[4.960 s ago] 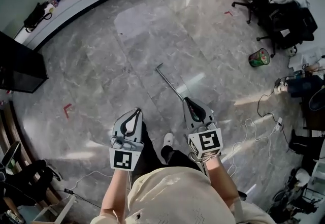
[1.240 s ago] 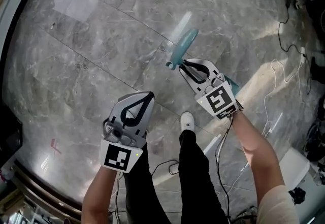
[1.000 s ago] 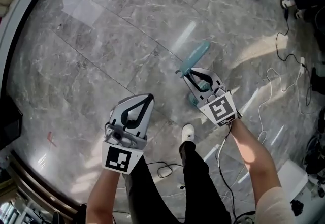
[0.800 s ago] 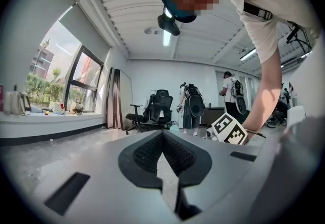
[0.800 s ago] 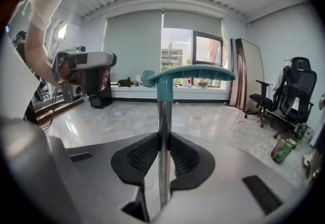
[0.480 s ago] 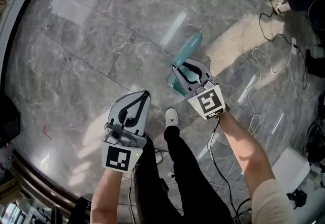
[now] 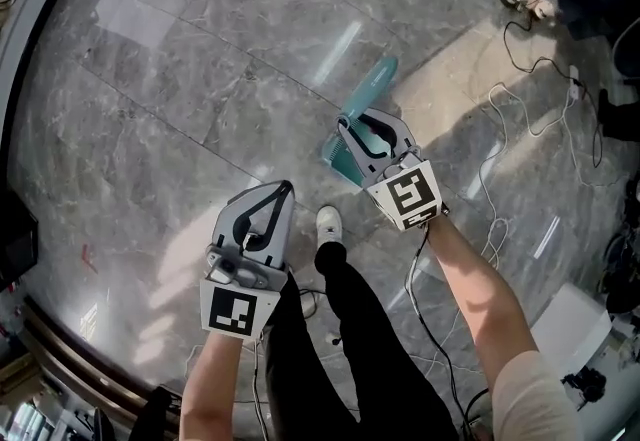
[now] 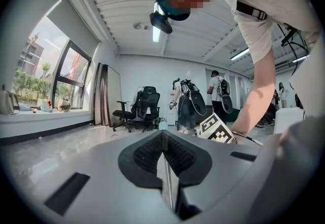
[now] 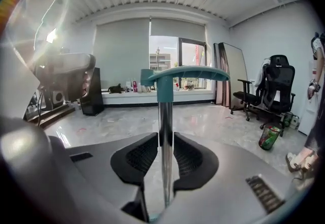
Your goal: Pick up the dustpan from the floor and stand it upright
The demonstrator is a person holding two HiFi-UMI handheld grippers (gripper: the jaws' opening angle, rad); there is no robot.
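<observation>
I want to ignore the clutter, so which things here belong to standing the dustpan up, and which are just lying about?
Job: dustpan; right gripper, shut on its pole.
Lying about: floor cables; green bin; office chair; left gripper, shut, empty.

Grey left gripper point(image 7: 283, 187) and right gripper point(image 7: 347, 129), black-and-white marker cubes point(image 7: 228, 311), black trousers point(image 7: 352, 349), white shoe point(image 7: 328, 224), cream sleeve point(image 7: 530, 399).

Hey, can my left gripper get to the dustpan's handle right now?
Probably yes. Nothing stands between the left gripper and the dustpan, and the right gripper clamps the pole below the teal top bar, leaving that free. The left jaws are shut, so they must open first.
</observation>
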